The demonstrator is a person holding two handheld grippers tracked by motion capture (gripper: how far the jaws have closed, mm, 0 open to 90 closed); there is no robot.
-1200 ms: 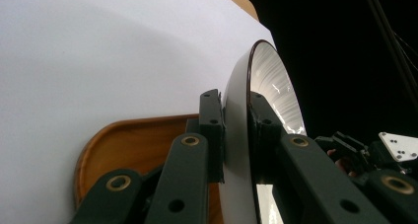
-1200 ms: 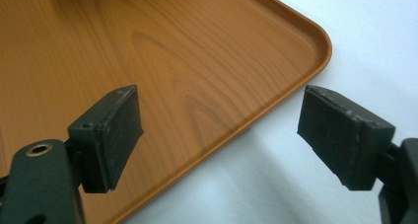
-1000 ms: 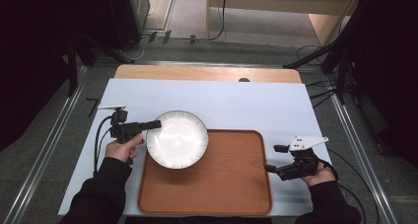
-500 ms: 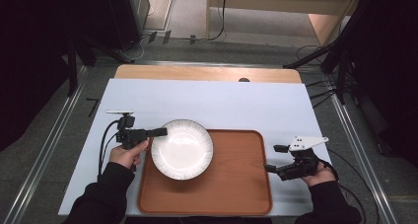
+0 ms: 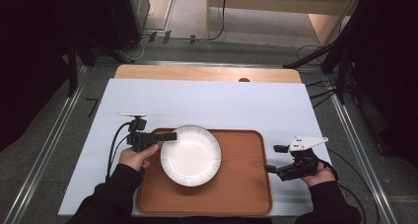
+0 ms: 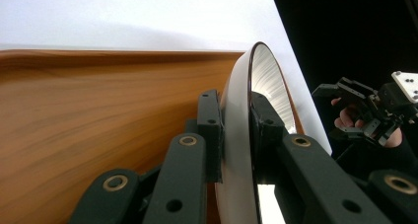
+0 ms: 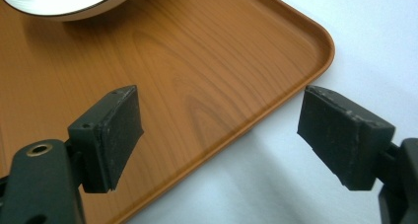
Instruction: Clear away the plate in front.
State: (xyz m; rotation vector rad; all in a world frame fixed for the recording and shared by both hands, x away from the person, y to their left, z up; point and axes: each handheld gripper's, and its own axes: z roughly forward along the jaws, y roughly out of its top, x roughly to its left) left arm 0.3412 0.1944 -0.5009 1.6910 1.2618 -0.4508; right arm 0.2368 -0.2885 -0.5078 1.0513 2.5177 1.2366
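Observation:
A white plate (image 5: 191, 155) with a ribbed rim lies over the left half of the wooden-look tray (image 5: 241, 189). My left gripper (image 5: 167, 136) is shut on the plate's left rim. In the left gripper view the two pads (image 6: 211, 130) clamp the plate (image 6: 268, 86) edge-on above the tray (image 6: 98, 110). My right gripper (image 5: 275, 158) stands open at the tray's right edge with nothing between its jaws. The right gripper view has my right gripper (image 7: 219, 125) over the tray's rounded corner (image 7: 197, 61), with the plate (image 7: 64, 2) at the top left.
The tray sits on a white sheet (image 5: 222, 105) that covers the table. A wooden strip (image 5: 207, 73) runs along the far edge, with a small dark object (image 5: 243, 79) on it. Cables trail from both grippers. Metal rails and dark floor flank the table.
The left gripper has carried the plate to the right and toward the person, further over the tray. The right gripper has kept still.

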